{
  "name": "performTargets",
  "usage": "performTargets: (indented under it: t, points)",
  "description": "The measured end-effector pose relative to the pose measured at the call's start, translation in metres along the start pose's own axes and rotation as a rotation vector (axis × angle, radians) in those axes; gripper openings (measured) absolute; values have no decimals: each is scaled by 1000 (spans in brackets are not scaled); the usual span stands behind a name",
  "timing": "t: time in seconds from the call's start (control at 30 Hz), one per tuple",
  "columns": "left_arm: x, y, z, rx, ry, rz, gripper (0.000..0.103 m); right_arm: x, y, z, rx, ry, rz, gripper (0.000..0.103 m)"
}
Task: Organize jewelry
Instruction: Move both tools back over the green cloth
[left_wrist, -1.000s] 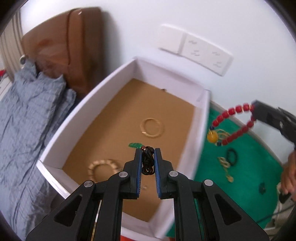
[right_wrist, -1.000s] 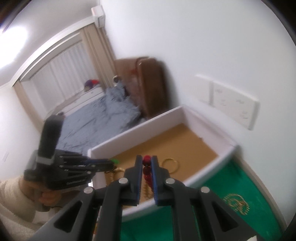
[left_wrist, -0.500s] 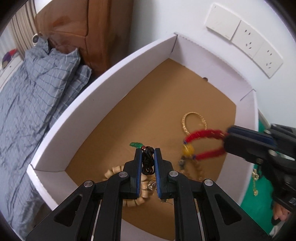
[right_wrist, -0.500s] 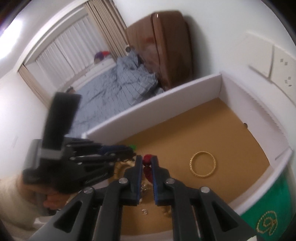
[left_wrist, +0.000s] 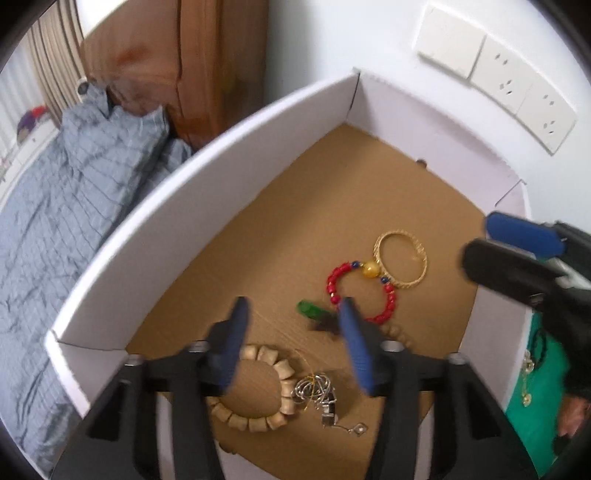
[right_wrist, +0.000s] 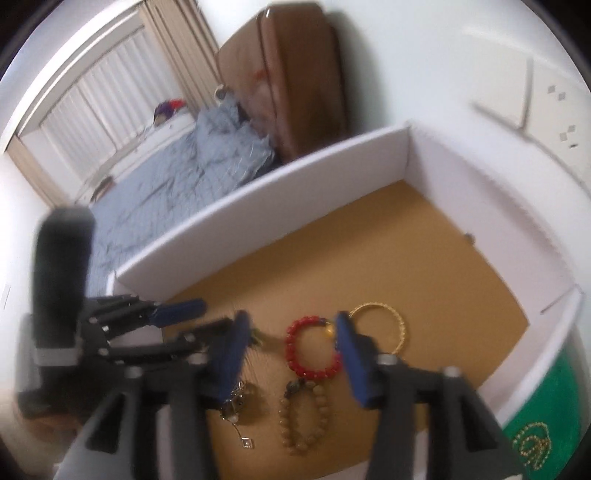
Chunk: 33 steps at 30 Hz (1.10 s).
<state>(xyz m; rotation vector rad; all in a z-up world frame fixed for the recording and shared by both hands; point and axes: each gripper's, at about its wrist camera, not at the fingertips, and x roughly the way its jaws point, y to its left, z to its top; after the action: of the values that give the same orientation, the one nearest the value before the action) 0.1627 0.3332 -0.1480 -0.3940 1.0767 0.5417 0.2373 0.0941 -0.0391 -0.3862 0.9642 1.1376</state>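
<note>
Both claws hang wide open and empty over the box (left_wrist: 207, 177), the left claw (left_wrist: 291, 343) above the green pendant (left_wrist: 308, 309) and the right claw (right_wrist: 291, 354) above the red bracelet (right_wrist: 314, 350), while a gold chain (right_wrist: 532, 445) on the green counter (right_wrist: 550, 398) lies nearer the right one.

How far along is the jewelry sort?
Done: the box holds a red bracelet, gold bangle, wooden bracelet, a bead strand, a silver tangle and a green-and-black piece. In hand: nothing; left tongs and right tongs are both open above the box. Left: a gold chain lies on the green mat.
</note>
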Motion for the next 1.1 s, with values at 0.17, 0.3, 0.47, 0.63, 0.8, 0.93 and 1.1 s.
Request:
performTargets:
  t: [0.17, 0.3, 0.47, 0.63, 0.8, 0.93, 1.1]
  points:
    - [-47, -27, -10, 42, -118, 10, 88, -65, 0, -16, -8, -103, -108, 70]
    - [-92, -65, -26, 102, -209, -50, 94, -126, -8, -46, 24, -158, -198, 70]
    - [-133, -122, -53, 214, -280, -112, 98, -190, -24, -99, 104, -202, -295, 70]
    - [-149, -178, -91, 331, -235, -252, 98, -240, -50, -173, 210, -201, -446, 71]
    - [-151, -217, -124, 418, -167, -353, 98, -270, -61, -244, 301, -179, -580, 71]
    - [-158, -243, -144, 477, -139, -432, 98, -293, -65, -290, 352, -182, -679, 71]
    - [-159, -273, -161, 606, -153, -407, 98, -299, -76, -327, 452, -166, -696, 71]
